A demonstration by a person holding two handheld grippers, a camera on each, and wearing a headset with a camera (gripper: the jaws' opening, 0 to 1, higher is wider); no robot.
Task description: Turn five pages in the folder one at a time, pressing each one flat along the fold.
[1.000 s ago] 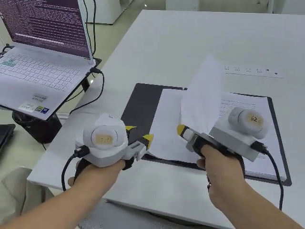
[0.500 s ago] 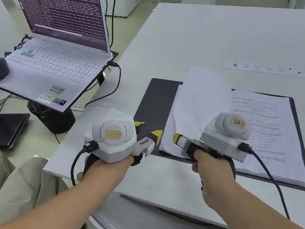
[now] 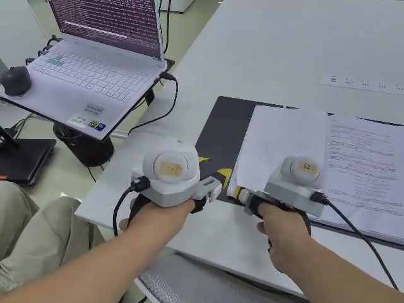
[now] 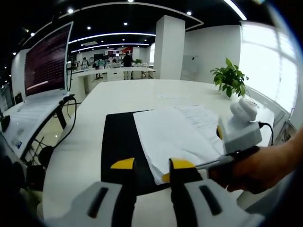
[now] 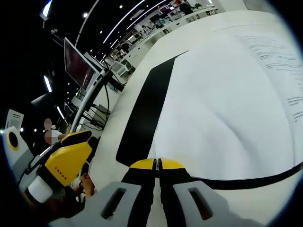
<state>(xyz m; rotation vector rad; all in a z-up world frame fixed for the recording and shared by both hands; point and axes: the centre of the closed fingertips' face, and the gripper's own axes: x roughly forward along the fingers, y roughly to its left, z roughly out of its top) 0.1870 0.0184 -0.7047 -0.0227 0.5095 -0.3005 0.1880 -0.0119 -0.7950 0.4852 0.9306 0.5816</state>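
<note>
White paper page point(image 5: 222, 109) pinched at bottom edge between right gripper point(image 5: 156, 163) jaws, fully closed, mid-turn over flat black folder point(image 3: 218, 129) ahead. Left gripper point(image 4: 152, 164) jaws part open, empty, page just right. Fold press pending; page count unclear.

Open white laptop point(image 3: 95, 72) with lit screen, beyond and left of the left hand-held gripper point(image 3: 213, 168); black rounded mouse point(image 3: 16, 80) farther left.
</note>
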